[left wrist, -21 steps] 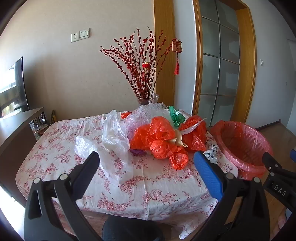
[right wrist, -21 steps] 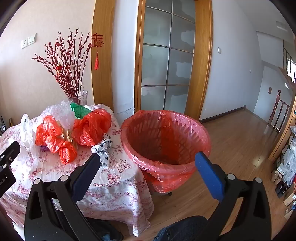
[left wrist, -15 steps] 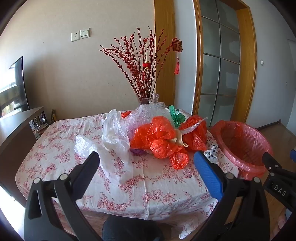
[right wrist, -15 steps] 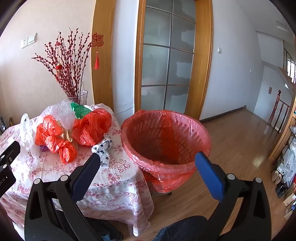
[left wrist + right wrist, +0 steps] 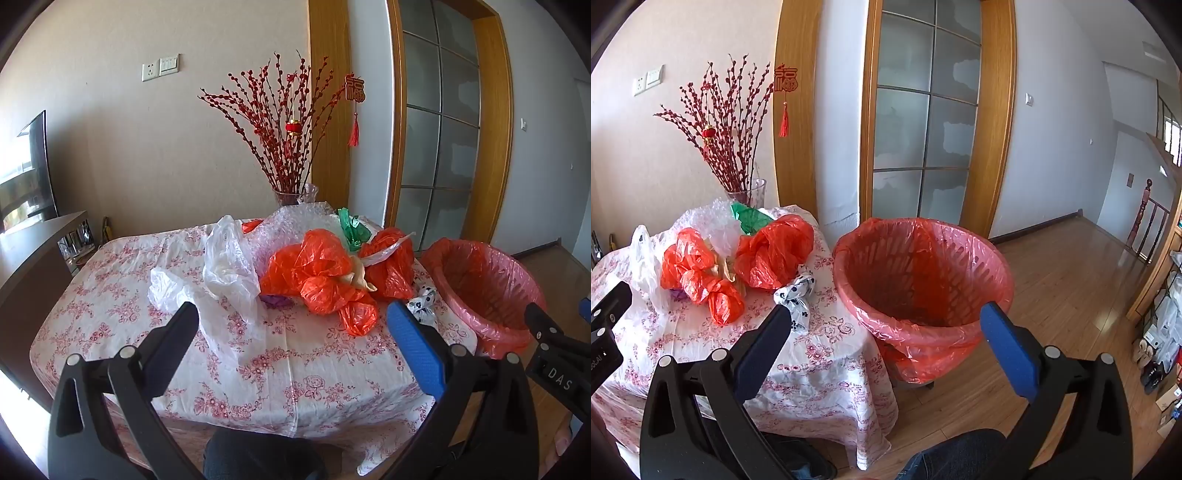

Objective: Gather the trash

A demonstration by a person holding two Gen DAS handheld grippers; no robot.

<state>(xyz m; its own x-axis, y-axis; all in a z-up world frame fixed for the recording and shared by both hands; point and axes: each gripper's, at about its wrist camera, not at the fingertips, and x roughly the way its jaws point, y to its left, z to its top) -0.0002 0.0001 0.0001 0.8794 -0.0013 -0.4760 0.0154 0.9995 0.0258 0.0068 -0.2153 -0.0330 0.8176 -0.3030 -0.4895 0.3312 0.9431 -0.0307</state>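
Observation:
A heap of trash lies on the flowered tablecloth (image 5: 280, 373): orange plastic bags (image 5: 314, 273) (image 5: 772, 254), white plastic bags (image 5: 225, 266), bubble wrap (image 5: 295, 225), a green bag (image 5: 352, 229) and a black-spotted white scrap (image 5: 423, 304) (image 5: 798, 295). A basket bin lined with a red bag (image 5: 484, 284) (image 5: 919, 273) stands to the right of the table. My left gripper (image 5: 291, 321) is open and empty over the table's near edge. My right gripper (image 5: 886, 325) is open and empty, just in front of the bin.
A glass vase with red berry branches (image 5: 284, 147) stands at the table's back edge. A dark cabinet (image 5: 29, 258) with a TV is to the left. A glass door with a wooden frame (image 5: 923, 129) is behind the bin. Wooden floor (image 5: 1071, 280) stretches right.

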